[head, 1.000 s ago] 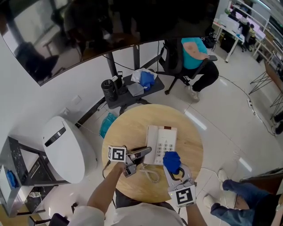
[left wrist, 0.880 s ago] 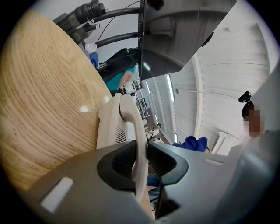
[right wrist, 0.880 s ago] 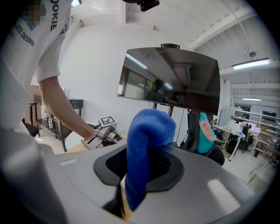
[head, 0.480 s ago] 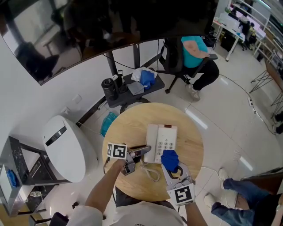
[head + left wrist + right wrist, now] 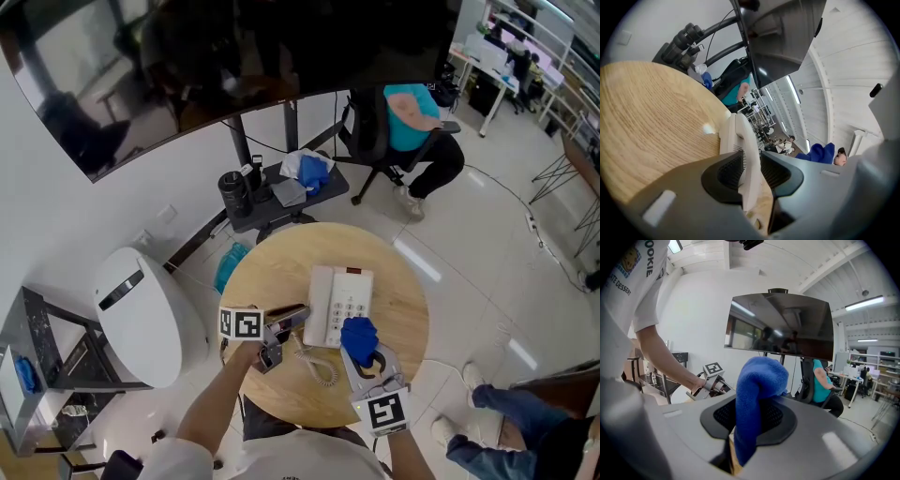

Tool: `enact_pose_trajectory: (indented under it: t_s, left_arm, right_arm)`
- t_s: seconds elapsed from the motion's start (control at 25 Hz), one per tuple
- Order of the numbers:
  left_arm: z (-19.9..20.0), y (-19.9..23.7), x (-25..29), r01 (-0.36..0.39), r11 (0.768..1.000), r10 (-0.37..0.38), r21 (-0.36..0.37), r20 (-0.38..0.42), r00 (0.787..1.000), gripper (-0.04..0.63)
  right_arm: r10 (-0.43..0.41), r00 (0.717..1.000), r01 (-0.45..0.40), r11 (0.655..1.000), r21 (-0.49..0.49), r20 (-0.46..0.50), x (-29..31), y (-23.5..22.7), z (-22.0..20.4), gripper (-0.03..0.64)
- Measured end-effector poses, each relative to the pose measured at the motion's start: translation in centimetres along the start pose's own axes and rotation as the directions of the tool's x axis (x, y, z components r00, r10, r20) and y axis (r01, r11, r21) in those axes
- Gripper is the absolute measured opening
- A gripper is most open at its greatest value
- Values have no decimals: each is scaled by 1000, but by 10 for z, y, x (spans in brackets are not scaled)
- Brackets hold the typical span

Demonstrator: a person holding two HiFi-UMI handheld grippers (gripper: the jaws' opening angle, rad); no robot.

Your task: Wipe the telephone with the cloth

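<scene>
A white telephone (image 5: 352, 305) lies on the round wooden table (image 5: 281, 272), its handset (image 5: 322, 300) along its left side. My left gripper (image 5: 298, 317) reaches in from the left. Its jaws have just been opening and now stand loosely either side of the handset (image 5: 745, 154), which rests on the telephone in the left gripper view (image 5: 751, 174). My right gripper (image 5: 361, 345) hovers at the telephone's near right corner, shut on a bunched blue cloth (image 5: 358, 336). In the right gripper view the cloth (image 5: 757, 390) sticks up between the pads of my right gripper (image 5: 749, 416).
The telephone's coiled cord (image 5: 319, 366) trails toward the table's near edge. A white rounded appliance (image 5: 141, 314) stands left of the table. Behind the table are a black side table (image 5: 281, 187) with cups and cloths, a large dark screen (image 5: 234, 47), and a seated person (image 5: 412, 122).
The left gripper has turned a little and its jaws stand wider about the handset. The right gripper with the cloth has kept its place.
</scene>
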State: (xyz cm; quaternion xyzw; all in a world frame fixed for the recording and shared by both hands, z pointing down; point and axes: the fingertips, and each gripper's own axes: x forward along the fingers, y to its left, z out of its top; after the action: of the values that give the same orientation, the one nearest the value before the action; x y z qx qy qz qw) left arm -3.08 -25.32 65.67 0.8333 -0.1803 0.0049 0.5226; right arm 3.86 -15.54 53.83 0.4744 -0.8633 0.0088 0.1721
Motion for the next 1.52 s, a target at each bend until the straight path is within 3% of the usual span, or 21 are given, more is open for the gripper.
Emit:
enact_pose_trajectory:
  t_s: [0.16, 0.32, 0.52, 0.64, 0.96, 1.24, 1.4, 1.52]
  left_arm:
    - [5, -25, -10, -42, 994, 36, 101, 56, 998, 78]
    - [11, -71, -18, -60, 974, 36, 219, 116, 993, 42]
    - [9, -127, -27, -46, 954, -3, 295, 163, 987, 34]
    - [12, -156, -34, -64, 930, -9, 361, 198, 980, 15]
    - [1, -205, -54, -97, 882, -19, 461, 240, 971, 0]
    - [-15, -241, -80, -191, 787, 18, 587, 287, 958, 0]
    - [-33, -257, -105, -237, 724, 33, 648, 311, 950, 0]
    - [-45, -268, -127, -265, 693, 34, 671, 337, 941, 0]
  right_arm:
    - [6, 1000, -6, 1000, 23, 5, -5, 1, 8, 86]
    - [19, 999, -20, 999, 27, 36, -12, 7, 25, 86]
    - [28, 997, -32, 999, 43, 78, -23, 13, 45, 86]
    - [30, 995, -34, 999, 42, 97, -25, 16, 53, 86]
    - [-5, 992, -6, 996, 85, 129, -39, 22, 74, 86]
    - [-43, 988, 11, 978, 209, 150, -56, 44, 92, 86]
    - [-85, 985, 45, 968, 248, 150, -71, 68, 100, 86]
    - [-117, 982, 75, 964, 254, 152, -84, 89, 105, 86]
